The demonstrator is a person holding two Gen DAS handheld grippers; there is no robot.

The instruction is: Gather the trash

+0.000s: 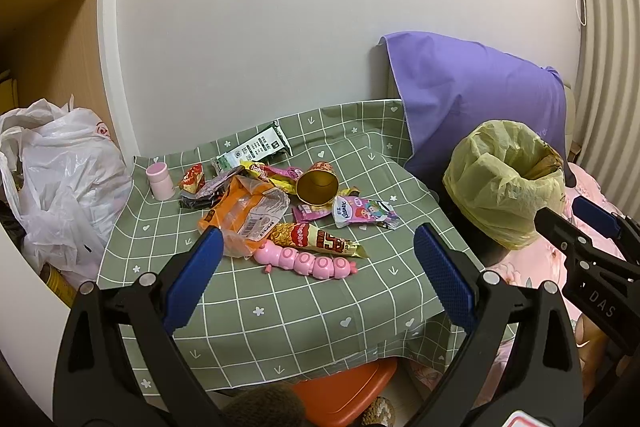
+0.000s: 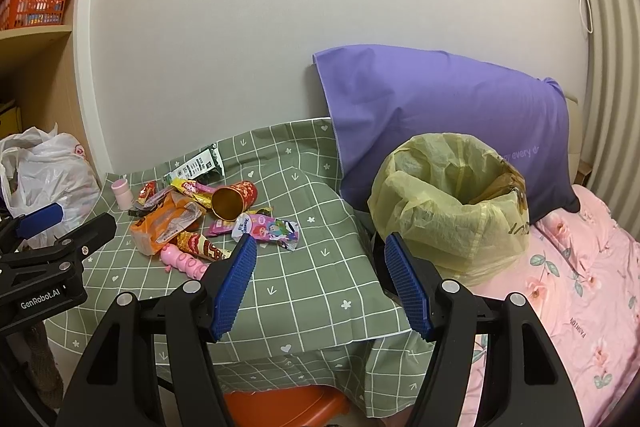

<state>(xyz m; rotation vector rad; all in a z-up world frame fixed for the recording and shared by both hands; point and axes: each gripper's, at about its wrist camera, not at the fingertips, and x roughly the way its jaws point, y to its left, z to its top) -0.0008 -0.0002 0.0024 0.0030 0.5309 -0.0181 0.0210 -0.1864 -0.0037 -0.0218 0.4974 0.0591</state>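
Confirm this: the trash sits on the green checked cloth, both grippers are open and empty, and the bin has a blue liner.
One detail is off: the bin has a yellow liner, not blue, as the right wrist view shows. The rest stands.

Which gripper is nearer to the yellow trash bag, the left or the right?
Right. The right gripper hangs open just before the yellow trash bag; the left gripper, also open, hangs over the table's pile, farther left.

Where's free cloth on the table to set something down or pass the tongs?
Free: the near strip of tablecloth in front of the pink toy, and the right side toward the yellow-bagged bin. Crowded: the back-left, with the wrapper pile, gold cup and pink bottle.
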